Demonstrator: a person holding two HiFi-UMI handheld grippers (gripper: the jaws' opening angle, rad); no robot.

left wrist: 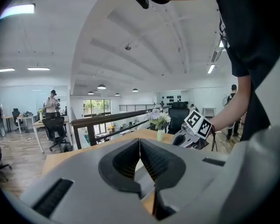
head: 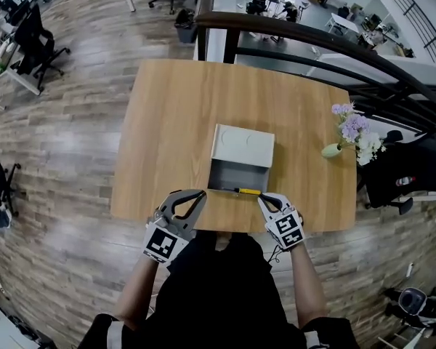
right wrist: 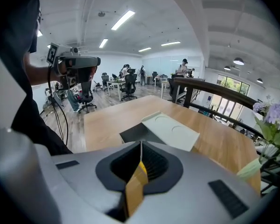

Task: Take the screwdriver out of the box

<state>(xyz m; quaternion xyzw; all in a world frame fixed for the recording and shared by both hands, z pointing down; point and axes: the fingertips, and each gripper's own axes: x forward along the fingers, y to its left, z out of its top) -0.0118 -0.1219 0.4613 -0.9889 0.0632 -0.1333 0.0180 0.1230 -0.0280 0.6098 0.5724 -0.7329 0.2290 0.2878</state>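
Note:
A grey box (head: pixel 227 176) lies open near the table's front edge, its lid (head: pixel 244 145) folded back. The screwdriver (head: pixel 245 191), black shaft with a yellow handle, lies level over the box's front rim. My right gripper (head: pixel 264 199) is shut on its yellow end, which shows between the pads in the right gripper view (right wrist: pixel 136 183). My left gripper (head: pixel 200 193) hovers at the box's front left corner, jaws closed together with nothing in them. The left gripper view looks over its closed tips (left wrist: pixel 140 141) toward the right gripper (left wrist: pixel 191 135).
A small green vase of purple and white flowers (head: pixel 351 132) stands at the wooden table's (head: pixel 174 115) right side. A black railing (head: pixel 312 38) runs behind the table, and a black chair (head: pixel 403 173) stands to the right.

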